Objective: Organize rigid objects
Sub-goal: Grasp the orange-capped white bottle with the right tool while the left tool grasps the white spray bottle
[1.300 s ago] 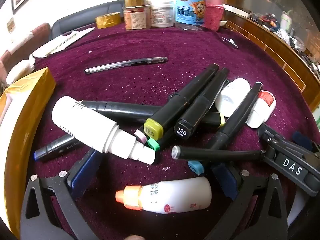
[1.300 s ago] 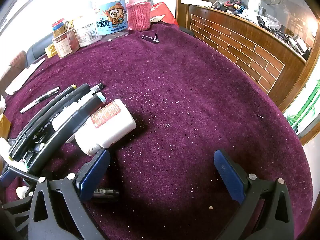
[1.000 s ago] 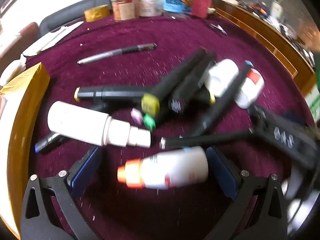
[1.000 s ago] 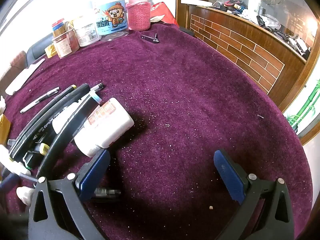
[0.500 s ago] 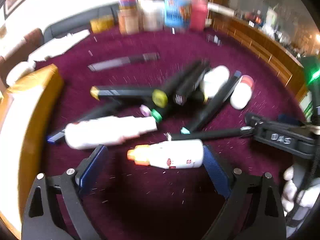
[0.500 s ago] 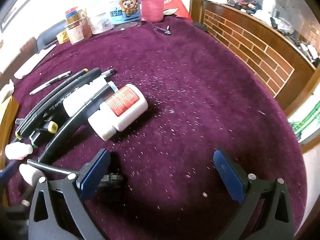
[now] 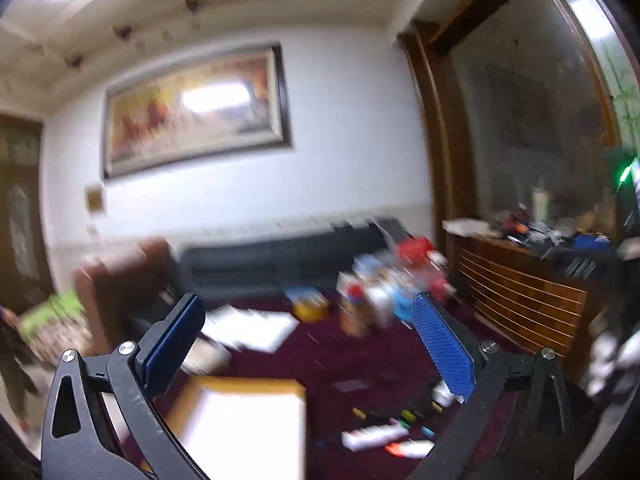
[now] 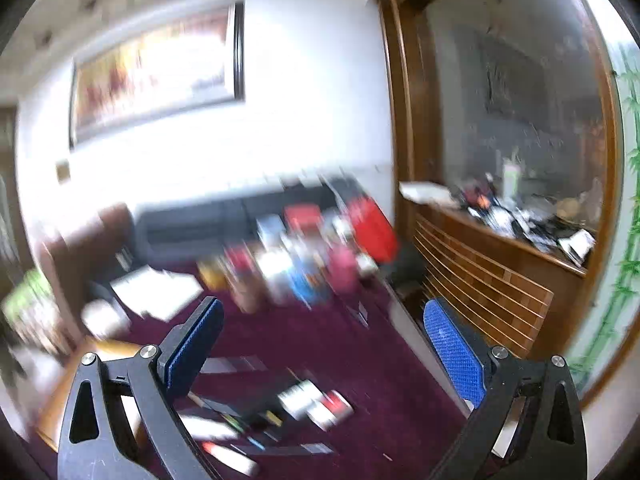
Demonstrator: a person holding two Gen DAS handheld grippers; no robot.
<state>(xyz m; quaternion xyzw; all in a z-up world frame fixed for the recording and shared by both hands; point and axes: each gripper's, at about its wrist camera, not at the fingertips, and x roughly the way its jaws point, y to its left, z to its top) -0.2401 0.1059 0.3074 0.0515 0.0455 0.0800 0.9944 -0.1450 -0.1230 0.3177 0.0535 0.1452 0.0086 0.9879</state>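
Both the left gripper [image 7: 310, 344] and right gripper [image 8: 320, 346] have swung up from the purple table [image 8: 320, 340], jaws spread and carrying nothing, leaving the markers and bottles [image 8: 280, 420] heaped unsorted far below the jaws.

Home living room, framed painting [image 7: 196, 110] on white wall, dark sofa [image 7: 280, 260], wooden counter [image 7: 520, 280]

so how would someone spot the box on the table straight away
Start at the dark red table, low in the left wrist view. On its near left edge sits the box, partly behind the open left gripper. It is the largest thing there: a gold-rimmed rectangle with a plain white inside, unlike the small scattered pens and bottles.
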